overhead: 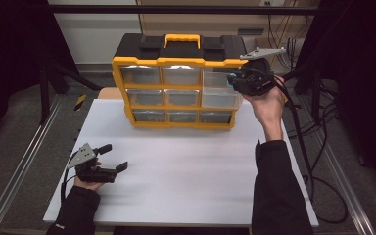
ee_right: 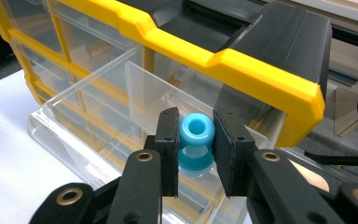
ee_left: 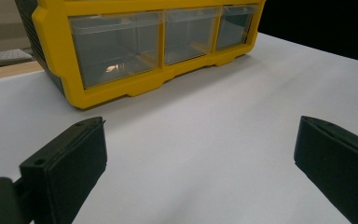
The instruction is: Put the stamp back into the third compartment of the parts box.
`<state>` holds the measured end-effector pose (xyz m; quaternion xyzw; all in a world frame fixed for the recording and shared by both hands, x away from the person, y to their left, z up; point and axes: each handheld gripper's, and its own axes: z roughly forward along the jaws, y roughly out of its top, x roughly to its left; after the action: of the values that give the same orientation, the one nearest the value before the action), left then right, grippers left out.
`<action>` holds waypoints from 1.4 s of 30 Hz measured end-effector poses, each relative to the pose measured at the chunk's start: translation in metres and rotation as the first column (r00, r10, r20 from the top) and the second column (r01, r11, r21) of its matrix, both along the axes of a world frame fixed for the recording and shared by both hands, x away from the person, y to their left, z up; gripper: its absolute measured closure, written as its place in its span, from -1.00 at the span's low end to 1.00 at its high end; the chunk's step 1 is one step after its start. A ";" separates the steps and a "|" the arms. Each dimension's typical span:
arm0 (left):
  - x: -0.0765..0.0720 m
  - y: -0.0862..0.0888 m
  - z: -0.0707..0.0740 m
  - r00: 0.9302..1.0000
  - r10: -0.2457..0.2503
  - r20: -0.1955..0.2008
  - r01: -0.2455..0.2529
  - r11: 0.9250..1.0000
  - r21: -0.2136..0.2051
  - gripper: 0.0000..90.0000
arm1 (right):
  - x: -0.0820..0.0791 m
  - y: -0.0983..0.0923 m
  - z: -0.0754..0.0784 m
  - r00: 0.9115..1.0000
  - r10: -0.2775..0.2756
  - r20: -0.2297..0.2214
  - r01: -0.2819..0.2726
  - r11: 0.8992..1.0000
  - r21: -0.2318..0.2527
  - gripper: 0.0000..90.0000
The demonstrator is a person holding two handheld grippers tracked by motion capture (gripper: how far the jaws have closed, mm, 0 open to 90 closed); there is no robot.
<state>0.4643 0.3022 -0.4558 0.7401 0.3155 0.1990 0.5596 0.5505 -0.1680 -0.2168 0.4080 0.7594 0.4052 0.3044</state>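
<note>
Spool (ee_right: 196,140), a small blue one with a round hole in its top, sits upright between the pads of the right gripper (ee_right: 196,151), whose jaws are drawn in close and press on it from both sides. It hangs over the clear drawer (ee_right: 98,116) pulled out of the top right slot of the yellow organizer (overhead: 176,62); seen from above, that gripper (overhead: 235,81) is raised at the organizer's top right corner. The organizer stands at the far edge of the desk (overhead: 186,166), near the middle, its other drawers pushed in, a yellow handle (overhead: 181,39) on its black top. The left gripper (overhead: 116,157) rests near the desk's near left corner, well apart from the organizer, jaws spread wide with nothing but bare desk between them.
</note>
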 end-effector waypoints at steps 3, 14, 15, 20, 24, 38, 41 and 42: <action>0.000 0.000 0.000 1.000 0.000 0.000 0.000 1.000 0.002 -0.95 | 0.000 0.000 -0.001 1.000 -0.002 -0.007 0.002 1.000 -0.002 0.61; 0.000 0.000 0.000 1.000 0.001 0.000 -0.001 1.000 0.003 -0.95 | 0.002 -0.001 -0.005 1.000 -0.004 -0.016 0.004 1.000 0.000 0.61; 0.000 0.000 0.000 1.000 0.001 0.000 -0.001 1.000 0.003 -0.95 | 0.003 -0.001 -0.005 1.000 -0.006 -0.016 0.006 1.000 0.000 0.61; 0.000 0.000 0.000 1.000 0.000 0.000 0.000 1.000 0.003 -0.95 | 0.004 0.000 -0.007 1.000 -0.009 -0.027 0.009 1.000 -0.002 0.61; 0.000 0.000 0.000 1.000 0.001 -0.001 -0.001 1.000 0.003 -0.95 | 0.005 0.000 -0.008 0.999 -0.012 -0.032 0.012 1.000 0.000 0.60; 0.000 0.000 0.000 1.000 0.000 -0.001 0.000 1.000 0.003 -0.95 | 0.006 -0.001 -0.009 0.999 -0.020 -0.039 0.019 1.000 -0.011 0.59; 0.000 0.000 0.000 1.000 0.000 -0.001 0.000 1.000 0.003 -0.95 | 0.005 -0.001 -0.008 0.999 -0.019 -0.032 0.019 1.000 0.002 0.53; 0.000 0.000 0.000 1.000 0.000 -0.001 0.000 1.000 0.003 -0.95 | 0.004 -0.001 -0.008 1.000 -0.016 -0.027 0.016 1.000 0.008 0.49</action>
<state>0.4645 0.3021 -0.4560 0.7410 0.3155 0.1990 0.5584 0.5546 -0.1690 -0.2245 0.4208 0.7583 0.4004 0.2959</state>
